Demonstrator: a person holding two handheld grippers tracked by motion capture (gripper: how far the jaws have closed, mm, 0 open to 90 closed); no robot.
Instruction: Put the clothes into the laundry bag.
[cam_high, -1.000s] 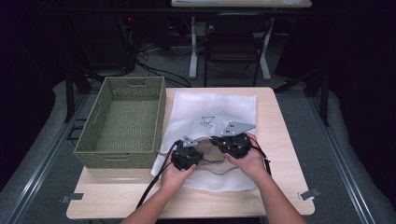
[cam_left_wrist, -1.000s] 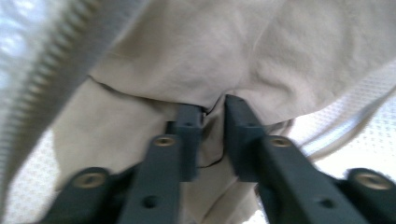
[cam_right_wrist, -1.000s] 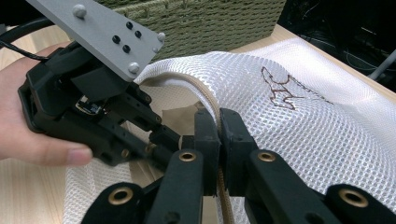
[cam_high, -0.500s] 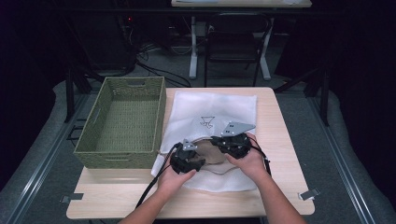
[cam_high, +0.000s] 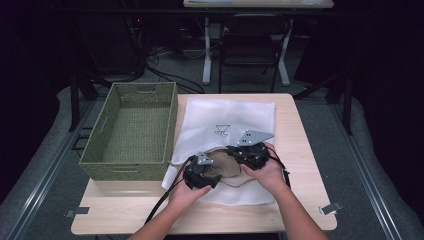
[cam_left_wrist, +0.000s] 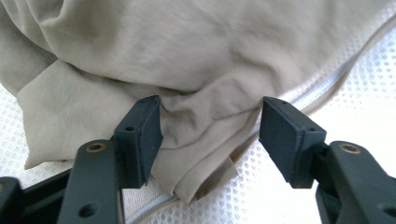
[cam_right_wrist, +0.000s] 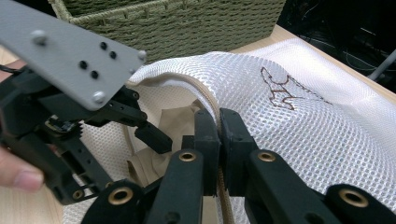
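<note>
Most of the crumpled beige cloth garment (cam_left_wrist: 154, 60) is concealed inside the white mesh laundry bag (cam_high: 227, 120), which lies flat at the table centre, at 3 o'clock of the green woven basket (cam_high: 131, 127). The left gripper (cam_left_wrist: 210, 135) is held low with jaws spread around a fold of the garment. The right gripper (cam_right_wrist: 219, 140) is pressed together on the bag's zippered opening edge (cam_right_wrist: 205, 100), which is lifted.
</note>
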